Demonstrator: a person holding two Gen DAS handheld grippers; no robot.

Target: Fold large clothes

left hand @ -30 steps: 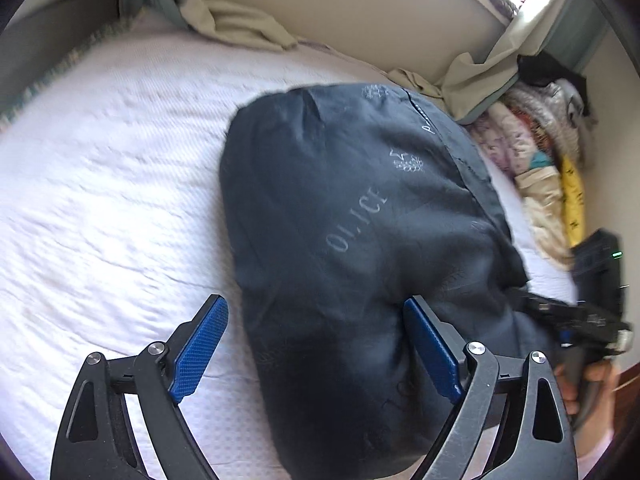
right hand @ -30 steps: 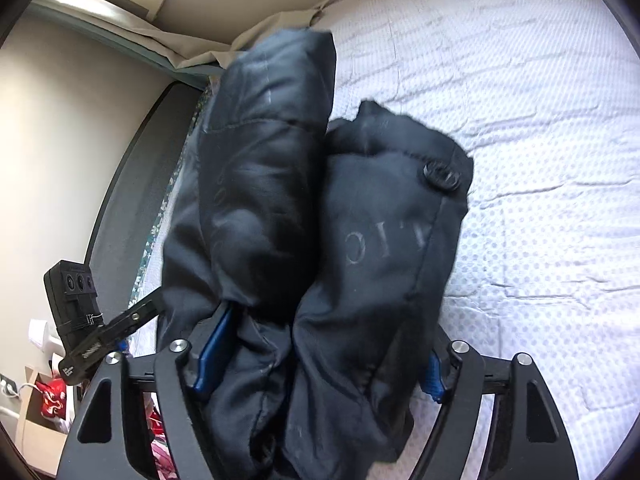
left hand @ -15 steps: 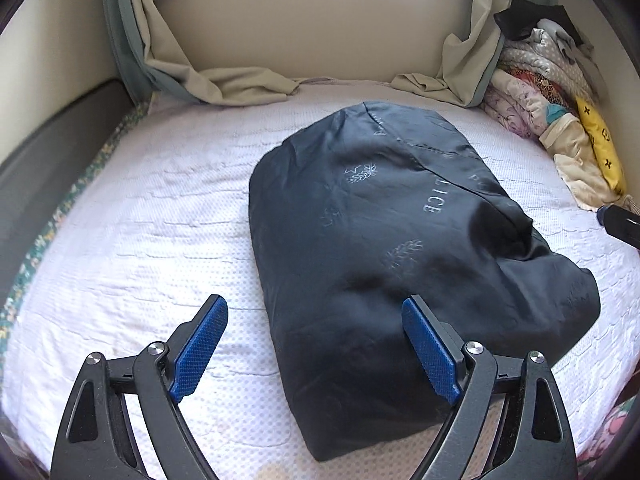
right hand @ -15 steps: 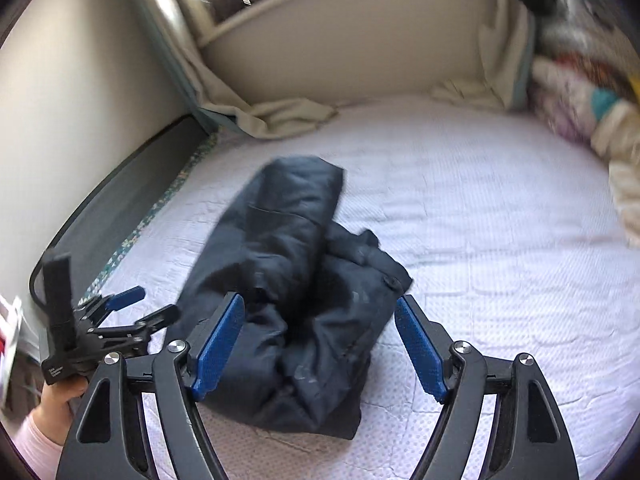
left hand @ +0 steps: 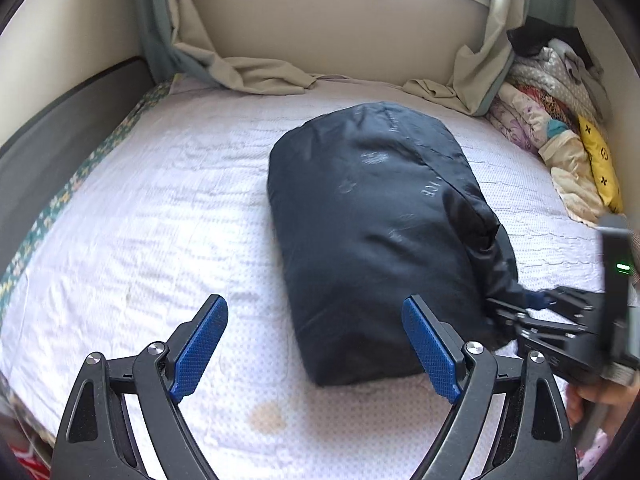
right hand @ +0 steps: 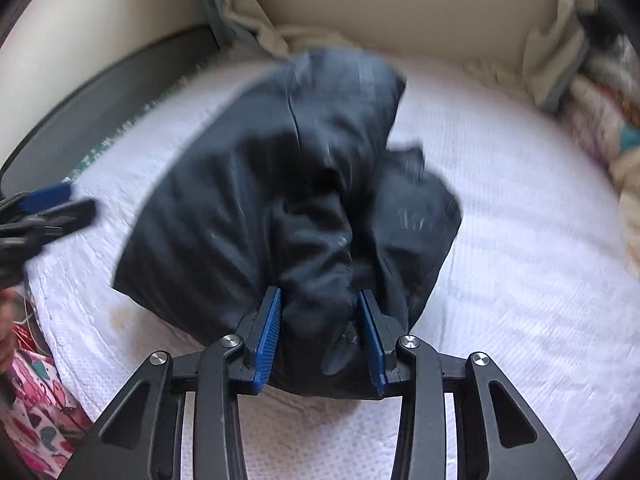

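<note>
A dark navy padded jacket (left hand: 380, 220) lies folded into a thick bundle on the white quilted bed (left hand: 160, 216). My left gripper (left hand: 316, 344) is open and empty, just before the bundle's near edge. My right gripper (right hand: 320, 320) is shut on a thick fold of the jacket (right hand: 288, 200) at its near end. The right gripper also shows in the left wrist view (left hand: 532, 312), at the bundle's right corner. The left gripper shows in the right wrist view (right hand: 44, 208) at far left.
A stack of folded clothes (left hand: 560, 128) sits against the wall at the bed's right. Beige curtains (left hand: 256, 72) drape onto the bed's far edge under the window. A dark bed frame (left hand: 60, 128) runs along the left. A brownish stain (left hand: 266, 416) marks the sheet near me.
My right gripper was open and back from the jacket half a second ago; it has moved in and shut on the jacket's near fold. My left gripper stays open.
</note>
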